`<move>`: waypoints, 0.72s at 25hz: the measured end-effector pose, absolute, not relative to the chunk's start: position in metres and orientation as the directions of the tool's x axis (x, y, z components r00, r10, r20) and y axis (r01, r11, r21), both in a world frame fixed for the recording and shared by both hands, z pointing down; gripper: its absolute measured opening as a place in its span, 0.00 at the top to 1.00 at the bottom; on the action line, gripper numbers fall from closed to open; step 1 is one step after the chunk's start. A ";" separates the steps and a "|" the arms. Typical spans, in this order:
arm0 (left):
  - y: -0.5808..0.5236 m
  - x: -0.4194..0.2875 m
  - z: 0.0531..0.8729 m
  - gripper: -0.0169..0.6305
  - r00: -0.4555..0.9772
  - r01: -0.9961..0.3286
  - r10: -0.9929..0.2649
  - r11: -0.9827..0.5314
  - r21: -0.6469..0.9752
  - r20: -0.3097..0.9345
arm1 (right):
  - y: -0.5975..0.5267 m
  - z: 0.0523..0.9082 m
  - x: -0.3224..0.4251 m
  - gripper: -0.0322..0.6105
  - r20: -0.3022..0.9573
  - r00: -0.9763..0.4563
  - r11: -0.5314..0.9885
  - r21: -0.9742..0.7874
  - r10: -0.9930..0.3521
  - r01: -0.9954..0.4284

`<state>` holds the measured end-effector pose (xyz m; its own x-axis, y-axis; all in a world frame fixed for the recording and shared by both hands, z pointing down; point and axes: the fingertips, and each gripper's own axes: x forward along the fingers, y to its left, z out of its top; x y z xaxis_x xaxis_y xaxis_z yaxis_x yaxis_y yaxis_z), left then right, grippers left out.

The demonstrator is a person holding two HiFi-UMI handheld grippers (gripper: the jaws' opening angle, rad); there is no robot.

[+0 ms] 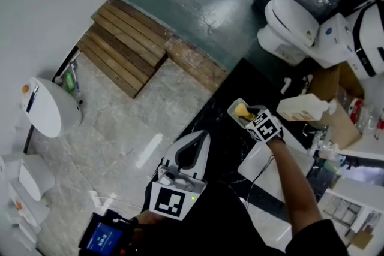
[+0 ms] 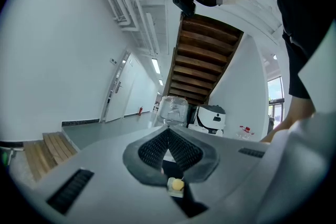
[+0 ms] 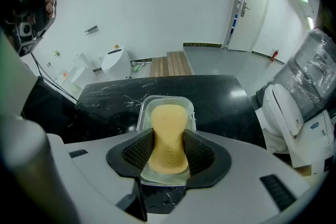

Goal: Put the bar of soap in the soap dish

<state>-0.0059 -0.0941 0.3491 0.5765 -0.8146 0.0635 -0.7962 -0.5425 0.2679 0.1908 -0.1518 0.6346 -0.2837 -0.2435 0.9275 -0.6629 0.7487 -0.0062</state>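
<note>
A yellow bar of soap (image 3: pixel 168 136) is pinched at its waist between my right gripper's (image 3: pixel 168 150) black pads. It hangs just over, or rests in, a clear soap dish (image 3: pixel 144 108) on the black marble counter; I cannot tell if they touch. From the head view the soap (image 1: pixel 242 110) and dish (image 1: pixel 234 107) lie at the tip of the right gripper (image 1: pixel 249 119). My left gripper (image 1: pixel 193 151) hovers lower left, its tips together and holding nothing. Its own view shows the jaws (image 2: pixel 169 134) closed, with the small yellow soap (image 2: pixel 177 184) seen far off through the gap.
A white bottle (image 1: pixel 303 108) lies right of the dish, beside a cardboard box (image 1: pixel 339 99). A white board (image 1: pixel 264 168) sits on the counter (image 1: pixel 219 129) below the right arm. A white machine (image 1: pixel 294 27) stands behind; a wooden pallet (image 1: pixel 126 45) is on the floor.
</note>
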 end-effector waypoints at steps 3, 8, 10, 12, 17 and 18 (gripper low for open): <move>-0.093 -0.009 0.349 0.97 0.570 -0.799 -0.820 -0.535 0.274 0.062 | -0.151 0.634 0.191 0.66 0.925 -0.293 0.741 -0.018 -0.243 -0.671; -0.090 -0.011 0.348 0.97 0.575 -0.796 -0.816 -0.539 0.275 0.066 | -0.153 0.628 0.189 0.66 0.908 -0.348 0.701 -0.090 -0.234 -0.707; -0.088 -0.011 0.346 0.97 0.576 -0.796 -0.815 -0.541 0.273 0.064 | -0.152 0.627 0.189 0.66 0.909 -0.347 0.706 -0.089 -0.230 -0.702; -0.086 -0.012 0.346 0.97 0.577 -0.795 -0.814 -0.543 0.269 0.063 | -0.150 0.626 0.190 0.66 0.912 -0.338 0.712 -0.077 -0.233 -0.698; -0.082 -0.018 0.343 0.97 0.575 -0.795 -0.816 -0.539 0.277 0.059 | -0.152 0.620 0.191 0.66 0.900 -0.325 0.702 -0.031 -0.289 -0.711; -0.081 -0.018 0.343 0.97 0.575 -0.795 -0.816 -0.541 0.275 0.056 | -0.152 0.619 0.191 0.66 0.897 -0.324 0.703 -0.023 -0.299 -0.711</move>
<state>-0.0182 -0.0812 0.3425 0.5749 -0.8163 0.0555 -0.7947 -0.5410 0.2751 0.1910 -0.1525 0.6186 -0.3243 -0.2994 0.8973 -0.7112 0.7026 -0.0226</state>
